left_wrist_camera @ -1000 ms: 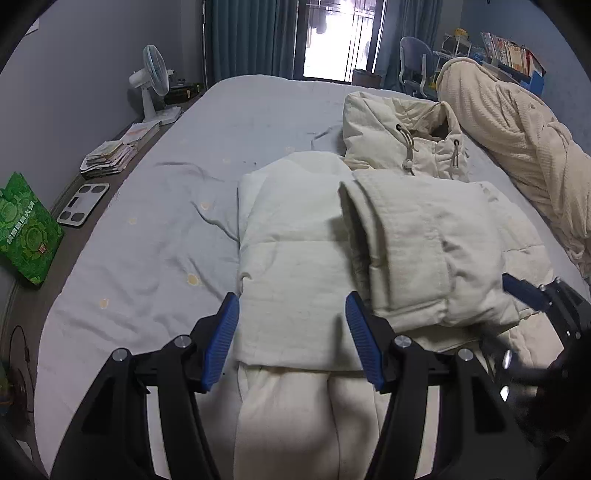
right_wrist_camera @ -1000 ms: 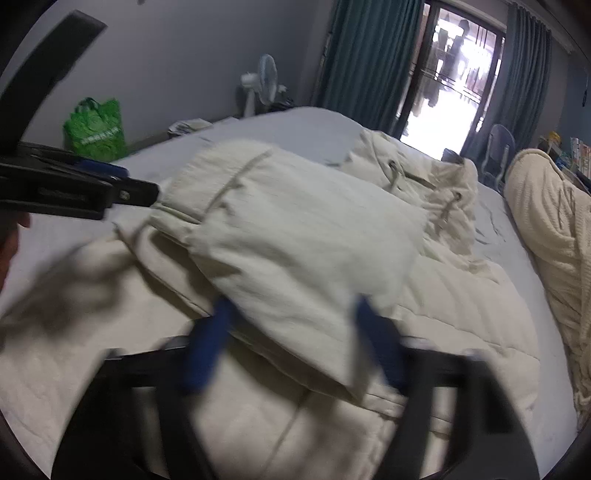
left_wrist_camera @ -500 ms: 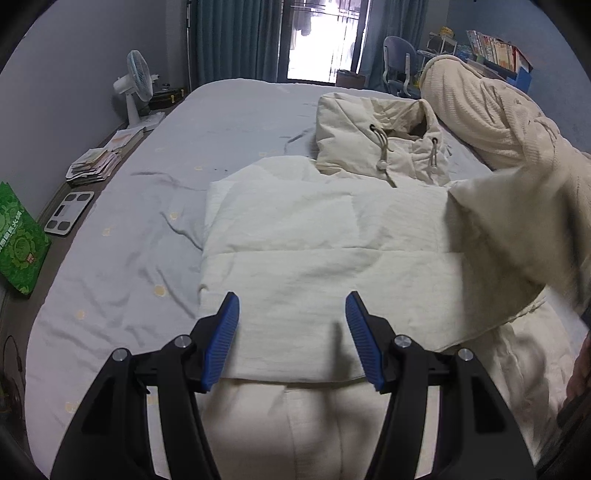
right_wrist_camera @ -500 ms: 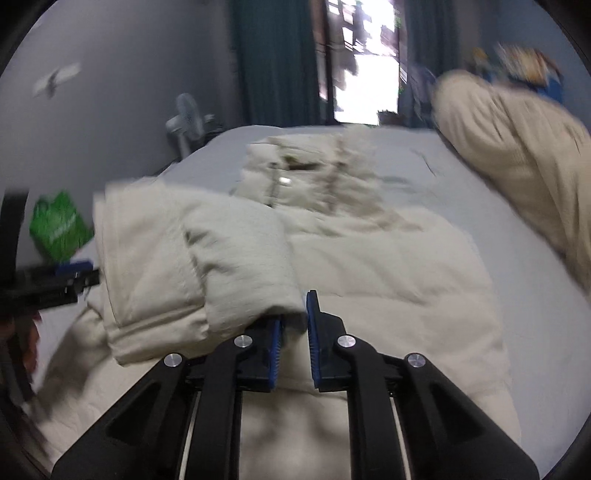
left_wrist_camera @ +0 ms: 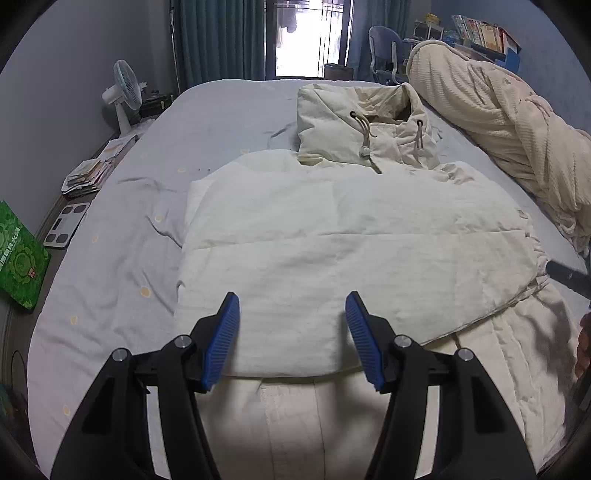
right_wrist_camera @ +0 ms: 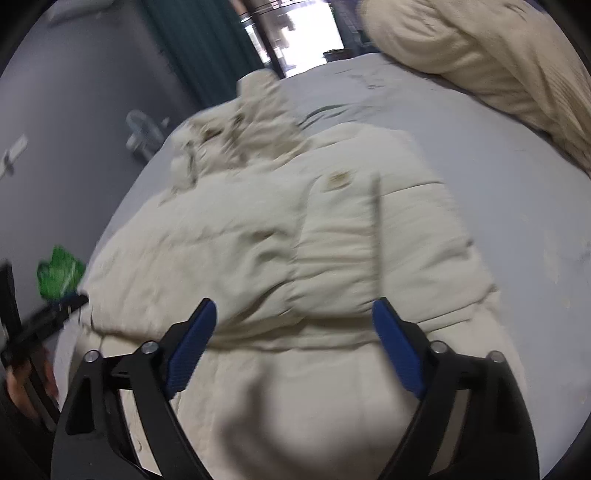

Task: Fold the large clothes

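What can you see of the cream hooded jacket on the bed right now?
The cream jacket is a padded, quilted coat lying flat on the grey bed. Its hood, with two drawcords and toggles, points toward the window. Folded panels lie across the body, and a lower section extends toward the cameras. A small stain shows on the chest in the right view. The left claw and right claw are both open above it, gripping nothing.

The right wrist view is smeared by motion blur, so the coat's [right_wrist_camera: 295,236] hood [right_wrist_camera: 240,122] and the green bag [right_wrist_camera: 59,275] are seen only as vague shapes. The coat's hem is cut off by the lower edge in both views. The book [left_wrist_camera: 480,31] titles are too small to be read.
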Available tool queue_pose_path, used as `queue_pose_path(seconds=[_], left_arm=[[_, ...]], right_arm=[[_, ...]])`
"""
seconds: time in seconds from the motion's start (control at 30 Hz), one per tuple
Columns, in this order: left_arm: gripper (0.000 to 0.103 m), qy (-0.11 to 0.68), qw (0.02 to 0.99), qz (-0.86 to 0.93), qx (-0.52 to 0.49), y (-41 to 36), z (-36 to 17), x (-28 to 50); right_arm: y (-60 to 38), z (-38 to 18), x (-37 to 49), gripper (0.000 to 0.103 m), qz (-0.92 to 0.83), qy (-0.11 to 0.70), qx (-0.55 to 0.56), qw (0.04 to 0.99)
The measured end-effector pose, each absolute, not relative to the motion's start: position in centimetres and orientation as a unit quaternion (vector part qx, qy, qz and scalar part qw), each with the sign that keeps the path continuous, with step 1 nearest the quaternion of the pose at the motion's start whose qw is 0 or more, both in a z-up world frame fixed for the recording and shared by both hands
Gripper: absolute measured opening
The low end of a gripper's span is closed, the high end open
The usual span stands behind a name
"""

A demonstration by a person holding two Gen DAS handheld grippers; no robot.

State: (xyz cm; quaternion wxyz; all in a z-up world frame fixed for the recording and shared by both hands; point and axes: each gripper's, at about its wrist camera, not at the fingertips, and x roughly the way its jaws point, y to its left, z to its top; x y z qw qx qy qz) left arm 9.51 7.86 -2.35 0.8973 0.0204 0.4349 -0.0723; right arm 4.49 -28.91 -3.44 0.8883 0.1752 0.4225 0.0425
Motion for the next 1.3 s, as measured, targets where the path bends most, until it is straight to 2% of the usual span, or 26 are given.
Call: queue_pose_path(seconds=[0.1, 0.17, 0.2, 0.23, 0.27, 0.3, 0.33, 0.47, 0.57, 0.63, 0.67, 0.7, 0.73, 0.83, 0.97, 1.07, 1.2, 1.27, 1.3], left_arm=[[0.056, 0.436, 0.896, -0.073, 0.024, 7.7, -2.6, 9.6], [0.056, 0.438, 0.896, -0.073, 0.024, 7.6, -2.7, 9.7], [0.056, 0.439, 0.895, -0.075, 0.023, 7.6, -2.8, 9.7], [0.056, 0.440, 0.894, -0.076, 0.021, 7.6, -2.9, 9.8], [0.056, 0.441, 0.894, -0.077, 0.019, 7.5, -3.0, 9.8], [0.056, 0.442, 0.894, -0.078, 0.018, 7.5, -3.1, 9.8], [0.056, 0.442, 0.893, -0.079, 0.019, 7.4, -3.2, 9.9], [0.056, 0.442, 0.893, -0.086, 0.006, 7.4, -2.9, 10.0], [0.058, 0.449, 0.889, -0.093, 0.001, 7.3, -3.4, 10.7], [0.060, 0.456, 0.885, -0.092, 0.015, 7.0, -4.2, 11.6], [0.060, 0.457, 0.884, -0.091, 0.023, 6.8, -4.4, 11.9], [0.060, 0.459, 0.883, -0.091, 0.026, 6.7, -4.4, 12.2], [0.060, 0.460, 0.883, -0.092, 0.023, 6.7, -3.9, 12.6], [0.061, 0.446, 0.888, -0.109, 0.013, 6.7, -1.9, 14.1], [0.069, 0.441, 0.891, -0.110, 0.010, 6.4, -0.4, 18.3], [0.069, 0.441, 0.891, -0.109, 0.006, 6.0, 0.3, 22.4], [0.072, 0.440, 0.894, -0.088, -0.014, 6.1, 0.4, 28.1], [0.072, 0.453, 0.887, -0.086, -0.017, 6.0, -0.2, 30.4], [0.072, 0.457, 0.885, -0.084, -0.008, 5.7, -0.4, 31.0]], right_arm=[[-30.5, -3.9, 5.2, 0.086, 0.025, 0.425, 0.202, 0.882], [-31.0, -4.6, 5.7, 0.078, 0.013, 0.431, 0.202, 0.879], [-31.1, -5.0, 6.0, 0.062, 0.014, 0.436, 0.204, 0.876], [-31.2, -5.4, 6.4, 0.040, 0.022, 0.443, 0.209, 0.872], [-30.8, -5.9, 6.8, 0.038, 0.033, 0.455, 0.214, 0.864], [-30.5, -5.9, 7.2, 0.030, 0.032, 0.455, 0.209, 0.865], [-30.3, -5.6, 7.1, 0.017, 0.025, 0.451, 0.196, 0.870], [-30.9, -2.9, 6.7, 0.009, 0.000, 0.416, 0.173, 0.893], [-30.6, -3.7, 7.3, 0.010, -0.012, 0.442, 0.147, 0.885], [-30.0, -4.8, 8.3, 0.017, -0.023, 0.473, 0.121, 0.873], [-30.0, -4.6, 8.4, 0.035, -0.029, 0.473, 0.118, 0.873], [-30.0, -3.7, 8.6, 0.064, -0.020, 0.462, 0.127, 0.877], [-29.9, -2.4, 8.9, 0.082, 0.000, 0.442, 0.137, 0.887], [-28.5, 0.9, 10.6, 0.084, 0.015, 0.412, 0.109, 0.904], [-25.6, 2.9, 16.4, 0.084, 0.044, 0.405, 0.094, 0.908], [-23.6, 3.5, 21.5, 0.086, 0.037, 0.389, 0.066, 0.918], [-22.2, 2.9, 27.9, 0.086, 0.025, 0.396, 0.086, 0.914], [-21.9, 2.3, 30.5, 0.084, 0.004, 0.398, 0.090, 0.913], [-21.9, 2.0, 31.3, 0.079, -0.003, 0.400, 0.093, 0.912]])
